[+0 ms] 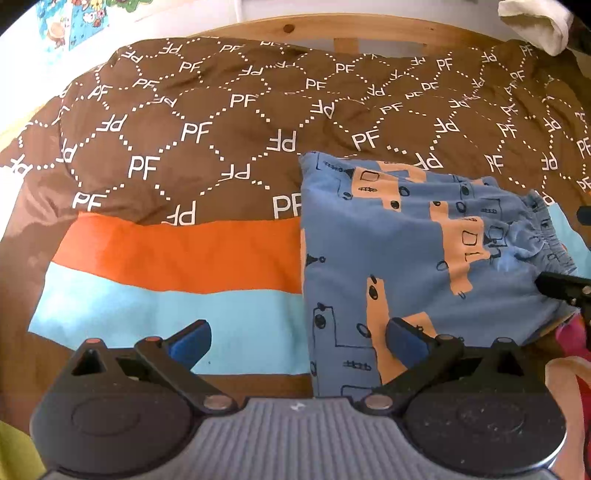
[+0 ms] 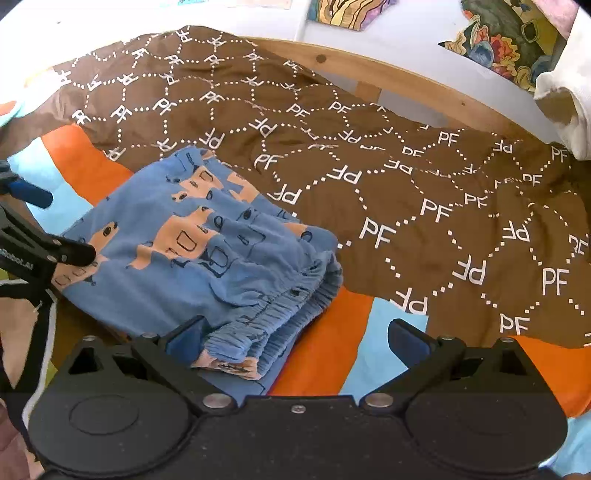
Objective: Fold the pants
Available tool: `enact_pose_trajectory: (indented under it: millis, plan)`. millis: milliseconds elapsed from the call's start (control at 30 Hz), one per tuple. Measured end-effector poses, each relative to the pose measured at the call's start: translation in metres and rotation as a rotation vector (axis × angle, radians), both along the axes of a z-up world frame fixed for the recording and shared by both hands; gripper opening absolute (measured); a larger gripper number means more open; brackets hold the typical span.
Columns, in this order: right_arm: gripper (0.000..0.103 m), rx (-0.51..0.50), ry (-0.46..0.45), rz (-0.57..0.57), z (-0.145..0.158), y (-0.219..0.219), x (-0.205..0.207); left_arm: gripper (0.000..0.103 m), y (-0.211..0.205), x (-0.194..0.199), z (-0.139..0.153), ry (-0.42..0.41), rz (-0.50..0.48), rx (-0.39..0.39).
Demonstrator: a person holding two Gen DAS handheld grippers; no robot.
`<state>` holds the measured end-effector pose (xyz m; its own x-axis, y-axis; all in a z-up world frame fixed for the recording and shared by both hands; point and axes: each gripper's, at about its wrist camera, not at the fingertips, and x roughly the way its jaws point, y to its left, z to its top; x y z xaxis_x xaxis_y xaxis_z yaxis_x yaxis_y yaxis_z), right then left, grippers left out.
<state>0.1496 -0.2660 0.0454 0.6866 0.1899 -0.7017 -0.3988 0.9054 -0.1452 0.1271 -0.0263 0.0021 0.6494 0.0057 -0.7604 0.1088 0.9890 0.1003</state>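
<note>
Left wrist view shows the left gripper (image 1: pixel 297 345) hovering over a bed, its two blue-padded fingers (image 1: pixel 190 345) spread as wide as they go, with nothing pinched between them. The right-hand pad sits over the near corner of the pants (image 1: pixel 406 251), while the left-hand pad hangs over the light blue band (image 1: pixel 166 314) of the bedspread. The pants, blue with peach blocks and dark line drawings, lie folded into a compact, roughly square bundle on the bedspread, their gathered elastic waistband (image 1: pixel 546 240) turned toward the right edge of this view. A black finger of the right gripper (image 1: pixel 561 290) reaches in from that side, its tip at the waistband end of the bundle.

Right wrist view shows the right gripper (image 2: pixel 297 345) with its jaws also standing wide apart. The stacked, ruffled waistband layers of the pants (image 2: pixel 207 254) lie just in front of its left pad and partly between the two pads, but neither pad presses on the cloth. The left gripper (image 2: pixel 55 225) enters from the left edge, one black finger over the far side of the bundle.

Behind the pants, a brown quilt (image 2: pixel 369 166) printed with white "PF" letters and dotted hexagons covers most of the bed, above an orange band (image 1: pixel 177 251). A wooden bed frame (image 1: pixel 332 29) runs along the back, and a white cloth (image 2: pixel 565 107) hangs at upper right.
</note>
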Motion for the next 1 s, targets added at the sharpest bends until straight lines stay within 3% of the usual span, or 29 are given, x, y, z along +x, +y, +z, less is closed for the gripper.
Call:
enact_pose_trajectory:
  millis: [333, 433, 533, 667, 800, 1000]
  plan:
    - [0.102, 0.199, 0.053, -0.103, 0.009, -0.029, 0.011, 0.103, 0.013, -0.006, 0.007, 0.009, -0.008, -0.037]
    - [0.102, 0.176, 0.055, -0.126, 0.008, -0.030, 0.012, 0.103, 0.016, -0.011, 0.008, -0.002, 0.000, -0.062]
    - [0.102, 0.119, 0.064, -0.149, 0.003, -0.030, 0.014, 0.103, 0.015, -0.013, 0.003, 0.018, -0.003, -0.032]
    - [0.102, 0.163, 0.036, -0.201, 0.008, -0.043, 0.015, 0.103, 0.016, -0.016, 0.005, 0.016, 0.001, -0.042]
    - [0.102, 0.331, 0.048, -0.216, 0.014, -0.061, 0.019, 0.103, 0.018, -0.016, 0.015, -0.006, -0.039, -0.087]
    - [0.102, 0.653, 0.207, -0.185, 0.000, -0.081, 0.034, 0.103, 0.016, -0.008, 0.019, 0.025, -0.181, -0.287]
